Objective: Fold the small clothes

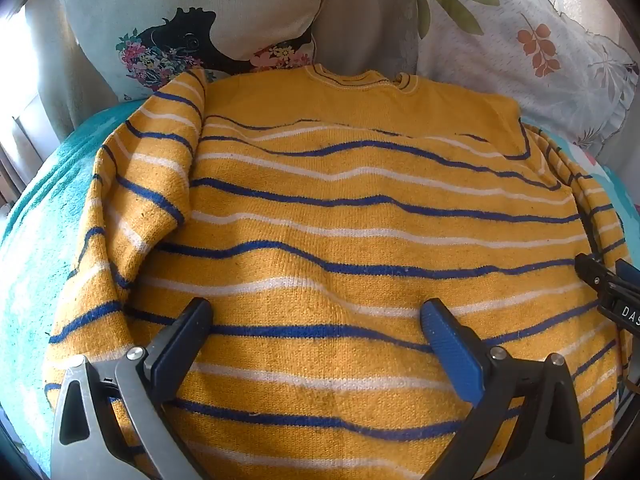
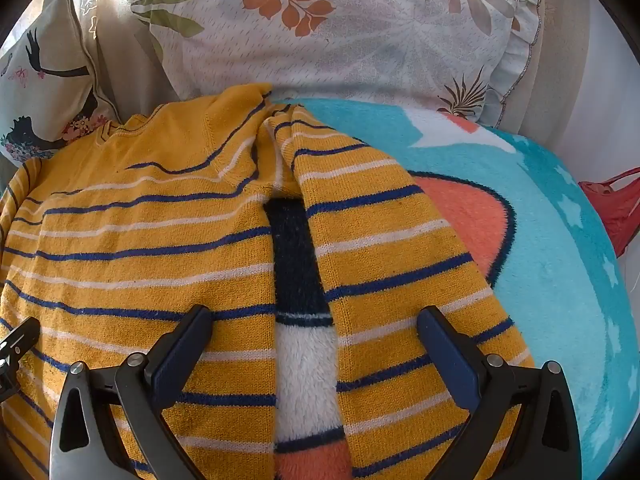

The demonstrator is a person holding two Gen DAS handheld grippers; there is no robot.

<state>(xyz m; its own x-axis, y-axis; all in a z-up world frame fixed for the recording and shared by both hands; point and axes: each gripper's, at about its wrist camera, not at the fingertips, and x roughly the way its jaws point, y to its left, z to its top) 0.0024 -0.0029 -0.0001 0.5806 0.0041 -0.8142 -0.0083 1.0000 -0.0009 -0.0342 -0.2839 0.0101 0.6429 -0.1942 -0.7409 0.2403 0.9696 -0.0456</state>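
Across the middle of both frames a yellow striped sweater (image 1: 352, 240) lies flat on a fleece blanket (image 2: 560, 240), collar toward the pillows (image 2: 340, 32), spread ready for folding. Left tongs (image 1: 316, 320) and right tongs (image 2: 314, 328) hover wide apart, holding nothing. Only the right view shows the right sleeve (image 2: 400, 280) lying beside the body; the left view shows the left sleeve (image 1: 136, 200) crumpled at middle left.

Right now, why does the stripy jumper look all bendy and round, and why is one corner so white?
Left wrist view: the fisheye lens bulges the jumper so its stripes curve; sunlight washes out the upper left edge by the bird cushion. Right wrist view: the same bulge curves the blanket, the corners are black, and the leaf pillow looks pale in bright light.
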